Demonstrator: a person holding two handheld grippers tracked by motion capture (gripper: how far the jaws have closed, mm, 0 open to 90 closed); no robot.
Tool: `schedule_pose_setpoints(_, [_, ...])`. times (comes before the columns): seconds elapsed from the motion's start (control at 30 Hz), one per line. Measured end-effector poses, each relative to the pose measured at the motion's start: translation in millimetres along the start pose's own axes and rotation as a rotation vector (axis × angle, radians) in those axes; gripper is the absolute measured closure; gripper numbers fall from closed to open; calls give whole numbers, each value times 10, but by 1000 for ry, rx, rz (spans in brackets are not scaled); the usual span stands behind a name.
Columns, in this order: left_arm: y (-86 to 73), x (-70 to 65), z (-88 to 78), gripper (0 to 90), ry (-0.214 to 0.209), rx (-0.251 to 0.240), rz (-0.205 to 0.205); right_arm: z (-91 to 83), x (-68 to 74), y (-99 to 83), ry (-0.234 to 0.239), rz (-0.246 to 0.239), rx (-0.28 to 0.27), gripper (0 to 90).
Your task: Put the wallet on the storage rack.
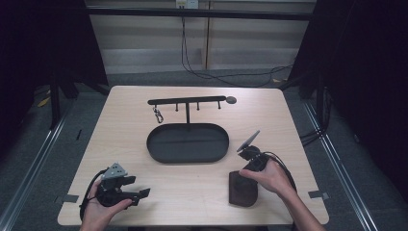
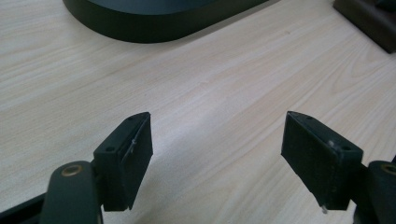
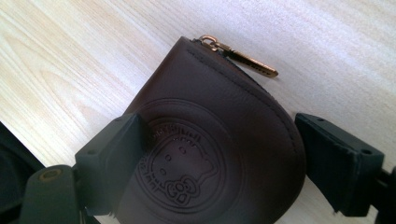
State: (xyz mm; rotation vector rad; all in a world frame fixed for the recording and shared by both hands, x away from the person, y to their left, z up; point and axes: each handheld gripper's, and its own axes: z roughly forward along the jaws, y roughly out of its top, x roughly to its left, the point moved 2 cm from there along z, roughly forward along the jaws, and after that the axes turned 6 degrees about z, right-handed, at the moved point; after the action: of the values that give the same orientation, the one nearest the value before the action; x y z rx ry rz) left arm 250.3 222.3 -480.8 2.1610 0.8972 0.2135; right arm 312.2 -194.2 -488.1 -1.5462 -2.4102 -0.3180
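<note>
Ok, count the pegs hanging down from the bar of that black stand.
4. All hang along the stand's bar: one at the left carrying a metal clip, one left of the post, the third peg right of it, one near the right end. None looks hidden.

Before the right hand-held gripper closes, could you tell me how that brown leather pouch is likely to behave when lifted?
The brown leather pouch looks soft, so it will probably give under the right hand-held gripper, whose jaws straddle it. It lies flat, so rolling seems unlikely. Its zipper pull would likely dangle.
</note>
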Motion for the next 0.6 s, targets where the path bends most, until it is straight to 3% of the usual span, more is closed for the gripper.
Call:
schedule_pose_setpoints(0.13, [-1,10,-9,249,-2,4,7,-9,9,7,-5,3,8,182])
schedule_pose_setpoints(0.27, [-5,16,-17,249,4,1,4,-86,-50,-7,2,33,-19,333])
schedule_pose_setpoints(0.37, [-3,15,-14,249,3,0,1,-119,-71,-17,-2,38,-32,388])
schedule_pose_setpoints(0.4, [-3,14,-15,249,5,0,3,-151,-76,-17,-4,42,-46,482])
schedule_pose_setpoints(0.43, [-3,14,-15,249,5,0,3,-151,-76,-17,-4,42,-46,482])
schedule_pose_setpoints(0.47, [-6,16,-17,249,2,2,5,-215,-98,-12,3,45,-68,561])
schedule_pose_setpoints(0.6, [-6,26,-18,249,2,4,3,-241,-85,-3,-4,45,-69,602])
